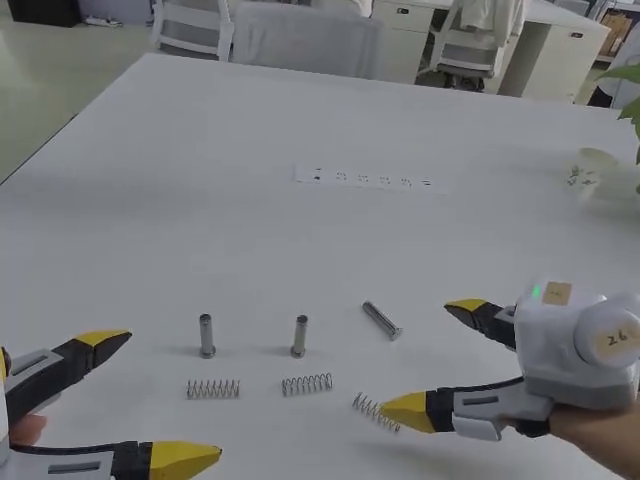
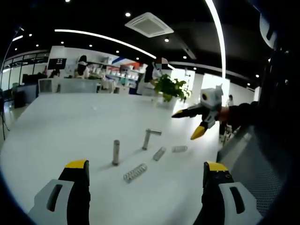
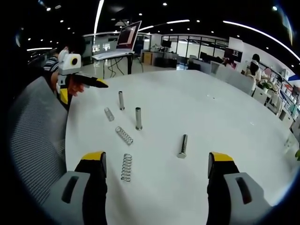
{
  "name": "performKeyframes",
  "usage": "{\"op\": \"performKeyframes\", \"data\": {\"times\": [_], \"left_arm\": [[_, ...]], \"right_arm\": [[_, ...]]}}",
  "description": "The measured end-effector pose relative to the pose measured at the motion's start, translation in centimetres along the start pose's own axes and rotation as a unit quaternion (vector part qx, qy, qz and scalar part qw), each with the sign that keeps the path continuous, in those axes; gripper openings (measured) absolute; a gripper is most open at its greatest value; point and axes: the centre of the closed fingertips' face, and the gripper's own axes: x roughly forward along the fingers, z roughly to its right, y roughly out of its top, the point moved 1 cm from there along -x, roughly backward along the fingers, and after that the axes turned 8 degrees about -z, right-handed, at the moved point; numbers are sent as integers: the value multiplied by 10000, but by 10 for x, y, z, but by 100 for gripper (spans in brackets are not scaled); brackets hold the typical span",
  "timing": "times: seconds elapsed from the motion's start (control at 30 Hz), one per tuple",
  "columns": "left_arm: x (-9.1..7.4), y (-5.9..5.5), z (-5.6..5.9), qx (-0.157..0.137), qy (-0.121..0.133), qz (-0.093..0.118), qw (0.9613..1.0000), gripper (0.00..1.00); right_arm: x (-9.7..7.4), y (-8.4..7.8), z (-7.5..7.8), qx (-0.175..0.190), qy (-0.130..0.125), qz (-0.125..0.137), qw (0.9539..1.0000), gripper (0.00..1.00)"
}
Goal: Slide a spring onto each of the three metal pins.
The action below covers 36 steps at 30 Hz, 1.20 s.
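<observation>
**Springs [image 1: 307,384] laid out for threading**

Three lie loose in a row toward the near edge of the tabletop [image 1: 300,120], each, we judge, paired with the pin behind it. Two upright pins [image 1: 206,335] stand ready to take a spring from above; the third pin [image 1: 381,320] lies on its side. The left gripper [image 1: 150,400] and right gripper [image 1: 440,360] flank the row, jaws of both spread, holding nothing

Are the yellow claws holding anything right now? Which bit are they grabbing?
Nothing is held. The left gripper and right gripper are both open. The springs and pins sit on the table.
</observation>
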Motion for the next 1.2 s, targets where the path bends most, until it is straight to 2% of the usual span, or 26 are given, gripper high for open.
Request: {"op": "performKeyframes", "data": {"times": [0.27, 0.6, 1.2], "left_arm": [[0, 1, 1, -2, 3, 1, 10000, 98], [-1, -1, 0, -28, 37, -7, 10000, 98], [-3, -1, 0, -27, 88, -36, 10000, 98]], "right_arm": [[4, 9, 10, -56, -3, -33, 10000, 86], [20, 20, 25, -150, -22, -192, 9997, 81], [48, 25, 47, -120, -1, -557, 9984, 72]]}}
